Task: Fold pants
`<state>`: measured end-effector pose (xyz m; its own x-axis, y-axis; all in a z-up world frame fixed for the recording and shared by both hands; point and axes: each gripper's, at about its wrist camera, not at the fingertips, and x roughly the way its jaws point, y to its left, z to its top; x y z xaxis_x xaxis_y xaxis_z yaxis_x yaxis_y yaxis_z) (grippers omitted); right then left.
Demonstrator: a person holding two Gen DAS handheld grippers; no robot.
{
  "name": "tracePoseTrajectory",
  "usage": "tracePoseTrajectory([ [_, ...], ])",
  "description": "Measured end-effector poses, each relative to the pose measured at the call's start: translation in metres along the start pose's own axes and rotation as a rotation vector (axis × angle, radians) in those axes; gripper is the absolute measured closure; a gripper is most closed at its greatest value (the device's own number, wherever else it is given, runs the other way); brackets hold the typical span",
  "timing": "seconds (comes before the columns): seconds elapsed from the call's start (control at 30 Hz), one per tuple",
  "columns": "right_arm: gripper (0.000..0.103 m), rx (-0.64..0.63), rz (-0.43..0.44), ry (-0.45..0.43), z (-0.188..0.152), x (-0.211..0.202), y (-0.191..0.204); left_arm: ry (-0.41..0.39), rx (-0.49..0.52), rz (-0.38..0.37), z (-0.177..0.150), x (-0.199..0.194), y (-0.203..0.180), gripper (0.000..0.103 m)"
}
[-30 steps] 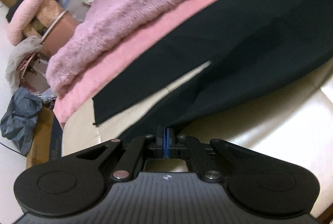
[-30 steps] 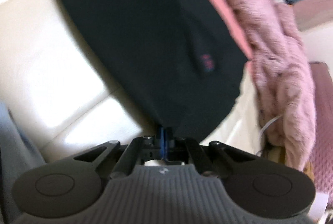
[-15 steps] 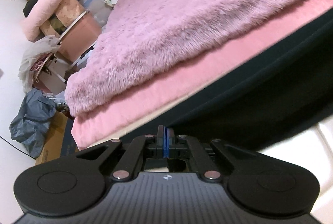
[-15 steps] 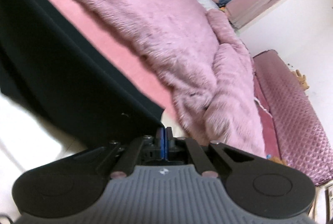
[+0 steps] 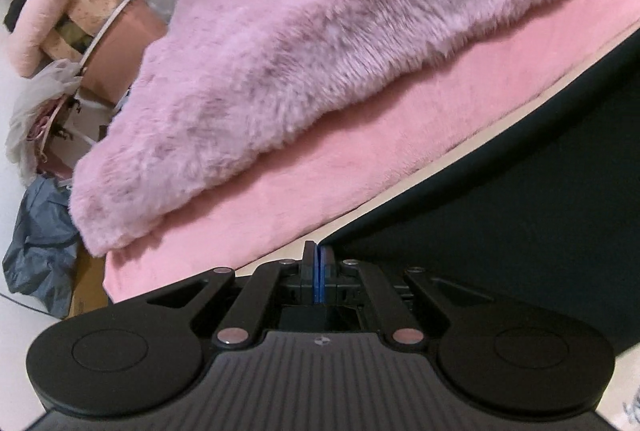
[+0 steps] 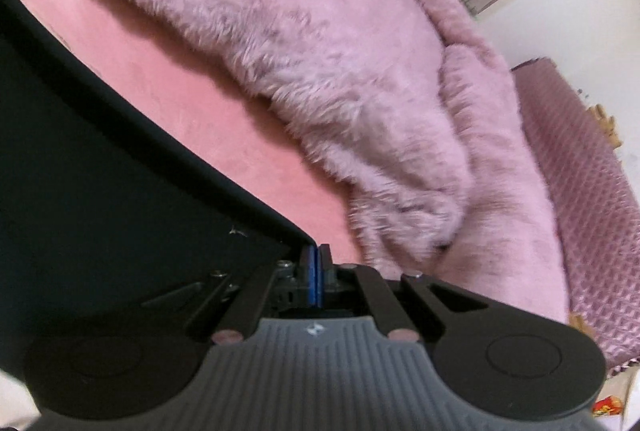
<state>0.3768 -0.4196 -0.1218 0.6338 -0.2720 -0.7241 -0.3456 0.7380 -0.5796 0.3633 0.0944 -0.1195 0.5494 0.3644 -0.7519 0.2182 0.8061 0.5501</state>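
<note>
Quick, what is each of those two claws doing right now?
Left gripper: shut on the black pants.
Right gripper: shut on the black pants' edge too.

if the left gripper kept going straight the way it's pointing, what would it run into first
Probably the pink sheet just ahead of the left gripper, then the fluffy blanket beyond; depth is hard to judge.
</note>
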Motion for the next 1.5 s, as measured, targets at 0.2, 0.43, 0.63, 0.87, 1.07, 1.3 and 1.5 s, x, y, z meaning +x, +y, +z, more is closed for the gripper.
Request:
tracePoseTrajectory([
  [0.2, 0.103, -0.023, 0.027, 0.041, -0.002, 0.044, 0.02, 0.019, 0.015, -0.015, -0.002, 0.033, -0.013, 0.103],
  [0.43, 0.103, -0.03, 0.029, 0.04, -0.005, 0.059, 0.03, -0.009, -0.009, -0.008, -0.01, 0.038, -0.018, 0.103],
  [0.63, 0.103, -0.01, -0.022, -0.052, -0.011, 0.016, 0.019, -0.094, -0.09, 0.006, -0.018, 0.0, 0.005, 0.103],
  [0.87, 0.103, 0.024, -0.016, -0.064, 0.002, 0.012, 0.007, -0.053, -0.088, -0.003, -0.003, 0.021, 0.001, 0.103],
  [1.07, 0.103, 0.069, -0.013, -0.012, 0.006, 0.052, 0.024, -0.027, -0.094, 0.009, -0.006, 0.043, -0.008, 0.103],
  [1.3, 0.103, 0.142, -0.007, 0.017, 0.006, 0.073, 0.032, -0.026, -0.103, 0.034, -0.006, 0.054, -0.018, 0.094],
  [1.5, 0.033, 0.287, -0.033, -0.067, -0.004, 0.038, 0.01, -0.115, -0.141, 0.038, -0.012, 0.017, -0.006, 0.062],
])
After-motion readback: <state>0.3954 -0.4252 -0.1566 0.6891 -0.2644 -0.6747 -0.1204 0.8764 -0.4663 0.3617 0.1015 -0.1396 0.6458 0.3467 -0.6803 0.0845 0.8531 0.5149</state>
